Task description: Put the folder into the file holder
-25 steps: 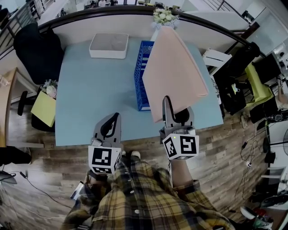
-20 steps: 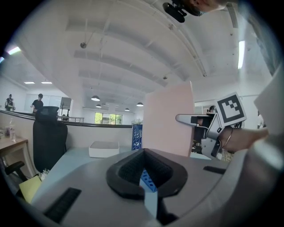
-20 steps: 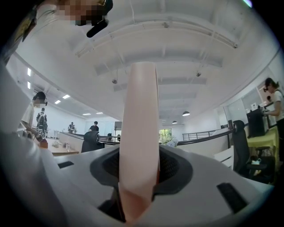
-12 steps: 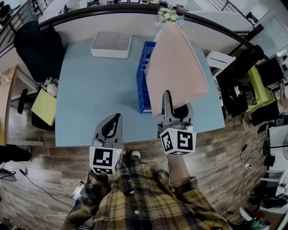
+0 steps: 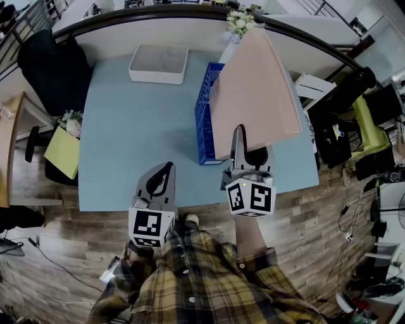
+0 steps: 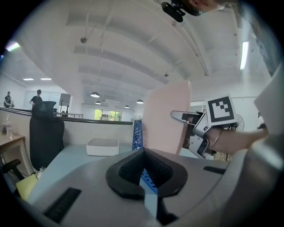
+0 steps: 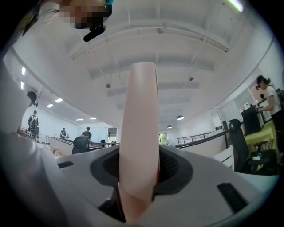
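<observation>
A large pink folder [image 5: 256, 88] stands upright and tilted in the air, its lower corner pinched by my right gripper [image 5: 239, 131], which is shut on it. The folder hangs over the right side of the blue mesh file holder [image 5: 202, 120] and hides part of it. In the right gripper view the folder's edge [image 7: 140, 133] runs straight up between the jaws. My left gripper [image 5: 166, 167] hovers over the table's near edge, shut and holding nothing. From the left gripper view I see the folder [image 6: 166, 117], the file holder [image 6: 136, 133] and the right gripper [image 6: 186, 116].
A white box [image 5: 159, 63] sits at the back of the light blue table [image 5: 126, 139]. Flowers [image 5: 240, 19] stand behind the folder. A black chair [image 5: 50, 69] and a yellow bin [image 5: 60, 152] are to the left of the table, with white and black furniture to its right.
The right gripper has carried the folder slightly forward and to the right, over the near end of the file holder. The left gripper has barely moved.
</observation>
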`<state>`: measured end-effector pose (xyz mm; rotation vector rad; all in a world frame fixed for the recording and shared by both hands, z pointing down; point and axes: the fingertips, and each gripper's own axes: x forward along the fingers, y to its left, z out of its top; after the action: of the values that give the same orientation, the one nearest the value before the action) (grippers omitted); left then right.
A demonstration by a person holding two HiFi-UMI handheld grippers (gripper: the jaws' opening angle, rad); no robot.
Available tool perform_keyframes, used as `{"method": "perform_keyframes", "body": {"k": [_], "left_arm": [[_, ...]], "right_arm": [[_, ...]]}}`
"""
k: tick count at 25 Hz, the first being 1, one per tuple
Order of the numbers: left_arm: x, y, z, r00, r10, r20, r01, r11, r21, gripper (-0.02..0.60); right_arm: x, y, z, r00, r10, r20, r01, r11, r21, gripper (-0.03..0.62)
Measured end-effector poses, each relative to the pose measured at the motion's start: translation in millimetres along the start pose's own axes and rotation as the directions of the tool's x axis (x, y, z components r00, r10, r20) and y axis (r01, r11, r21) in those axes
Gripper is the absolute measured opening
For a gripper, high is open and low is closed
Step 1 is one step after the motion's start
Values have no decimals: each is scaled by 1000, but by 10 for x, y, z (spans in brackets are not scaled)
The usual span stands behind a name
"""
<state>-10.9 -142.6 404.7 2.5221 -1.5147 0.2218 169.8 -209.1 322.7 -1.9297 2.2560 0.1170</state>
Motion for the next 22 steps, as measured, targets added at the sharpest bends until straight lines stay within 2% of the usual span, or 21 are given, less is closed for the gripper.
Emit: {"method": "perform_keyframes", "body": {"k": [11, 22], "left_arm": [[189, 84, -84, 999, -17, -36, 17, 1000, -13, -11], [272, 171, -140, 999, -8, -50, 7, 1000, -25, -11]], "right_arm": [[155, 19, -210, 1000, 2, -15, -1, 1000, 16, 166], [185, 18, -483, 997, 0, -75, 0, 1000, 12, 166]]}}
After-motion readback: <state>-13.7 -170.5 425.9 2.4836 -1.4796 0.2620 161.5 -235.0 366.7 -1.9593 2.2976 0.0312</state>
